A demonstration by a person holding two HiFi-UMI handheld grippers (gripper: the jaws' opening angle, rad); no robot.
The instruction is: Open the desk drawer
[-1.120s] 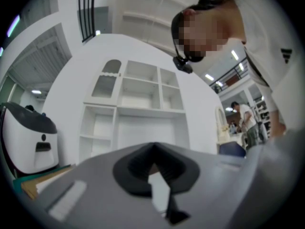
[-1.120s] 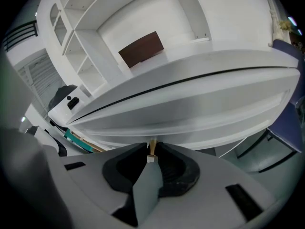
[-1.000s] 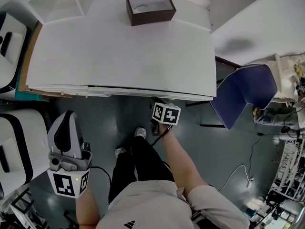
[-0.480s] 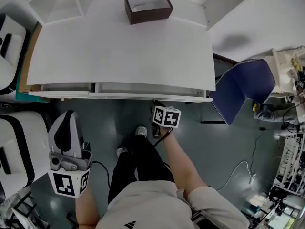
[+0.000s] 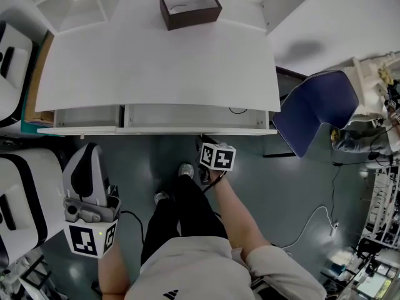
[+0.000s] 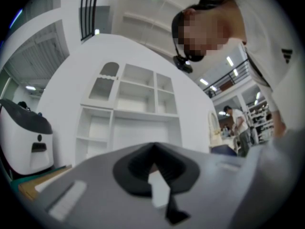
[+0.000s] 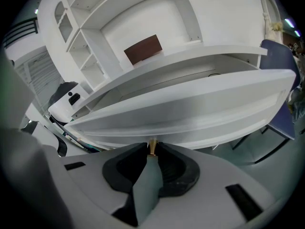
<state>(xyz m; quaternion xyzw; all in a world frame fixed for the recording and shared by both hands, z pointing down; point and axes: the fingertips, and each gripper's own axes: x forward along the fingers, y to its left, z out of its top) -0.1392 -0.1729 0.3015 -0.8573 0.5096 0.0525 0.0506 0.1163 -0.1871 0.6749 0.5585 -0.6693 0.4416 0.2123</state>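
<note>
We have the right gripper (image 7: 152, 152) closed down on the small brass knob (image 7: 152, 143) that sticks out of the long white drawer front (image 7: 190, 113), its jaws only as far apart as the knob is thick. That knob is the only place to hold on the plain panel. It is a smooth metal peg, so we judge that it could slide out of the pads unless the pull runs straight along its stem. In the head view the wide white drawer (image 5: 187, 116) sits under the front edge of the white desk (image 5: 156, 61), drawn out partway, with a strip of its pale floor showing. It looks rigid and nearly empty, so we expect it to run lightly. The knob appears to sit right of the panel's middle, though, and a drawer this wide may rack and bind if we tug at an angle. The left gripper (image 6: 153, 149) hangs low on the person's left, well apart from the desk, with its jaws together and nothing between them. A dark brown open box (image 5: 190, 9) stands at the back of the desktop.
</note>
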